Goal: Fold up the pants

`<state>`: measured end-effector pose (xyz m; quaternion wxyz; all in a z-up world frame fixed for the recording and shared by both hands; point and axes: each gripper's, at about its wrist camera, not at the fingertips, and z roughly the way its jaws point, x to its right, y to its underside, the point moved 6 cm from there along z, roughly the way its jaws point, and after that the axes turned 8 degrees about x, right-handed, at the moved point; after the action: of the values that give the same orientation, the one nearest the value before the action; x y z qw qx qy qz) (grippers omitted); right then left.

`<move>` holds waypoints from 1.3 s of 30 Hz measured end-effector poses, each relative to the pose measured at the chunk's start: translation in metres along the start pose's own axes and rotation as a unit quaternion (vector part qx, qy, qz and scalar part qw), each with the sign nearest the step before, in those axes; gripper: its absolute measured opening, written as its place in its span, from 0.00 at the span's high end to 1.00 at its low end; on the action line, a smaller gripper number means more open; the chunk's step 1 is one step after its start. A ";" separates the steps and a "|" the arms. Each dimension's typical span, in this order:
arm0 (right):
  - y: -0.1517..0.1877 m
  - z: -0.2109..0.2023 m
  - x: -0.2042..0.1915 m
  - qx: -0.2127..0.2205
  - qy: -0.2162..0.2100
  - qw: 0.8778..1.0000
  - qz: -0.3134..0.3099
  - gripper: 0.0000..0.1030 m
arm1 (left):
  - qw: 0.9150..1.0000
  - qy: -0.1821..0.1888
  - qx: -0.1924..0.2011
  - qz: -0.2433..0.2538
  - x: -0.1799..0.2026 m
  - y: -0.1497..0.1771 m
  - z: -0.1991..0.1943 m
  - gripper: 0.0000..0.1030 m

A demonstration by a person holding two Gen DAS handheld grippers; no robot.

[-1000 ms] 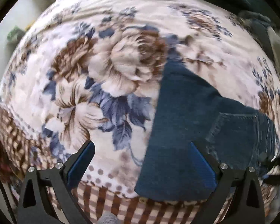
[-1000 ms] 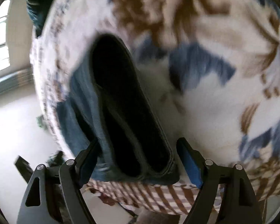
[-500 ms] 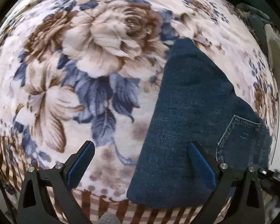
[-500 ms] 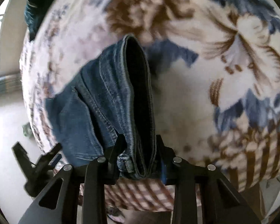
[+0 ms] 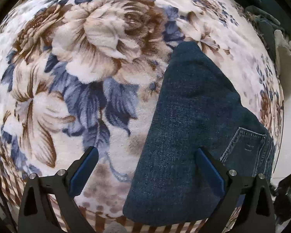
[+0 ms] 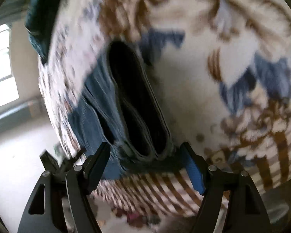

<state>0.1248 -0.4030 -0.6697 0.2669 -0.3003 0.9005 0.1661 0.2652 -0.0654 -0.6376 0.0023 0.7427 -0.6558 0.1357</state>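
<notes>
Dark blue denim pants [image 5: 194,128] lie folded on a floral blanket [image 5: 99,44], with a stitched back pocket at the right end. My left gripper [image 5: 145,167] is open above the blanket; its right finger is over the near left part of the pants. In the blurred right wrist view the pants [image 6: 137,112] show their stacked layers edge-on near the blanket's edge. My right gripper [image 6: 147,165] is open, its fingers standing either side of the pants' near end and not closed on it.
The blanket [image 6: 232,38] has a brown checked border along its near edge [image 6: 164,190]. A pale floor [image 6: 15,165] and a window lie to the left of it. Dark and white cloth [image 5: 281,44] lies at the far right.
My right gripper was shut on the pants' end half a second ago and has now opened and let go. My left gripper has moved closer over the blanket and stays open.
</notes>
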 end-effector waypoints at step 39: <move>0.030 0.042 0.000 0.060 -0.148 0.984 0.079 0.20 | 0.994 0.105 -0.042 -0.016 -0.003 0.012 0.029 0.00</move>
<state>0.1213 -0.3608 -0.6994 0.4008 -0.1838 0.8802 0.1754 0.2593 -0.0694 -0.6687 0.1040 0.7338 -0.6452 0.1853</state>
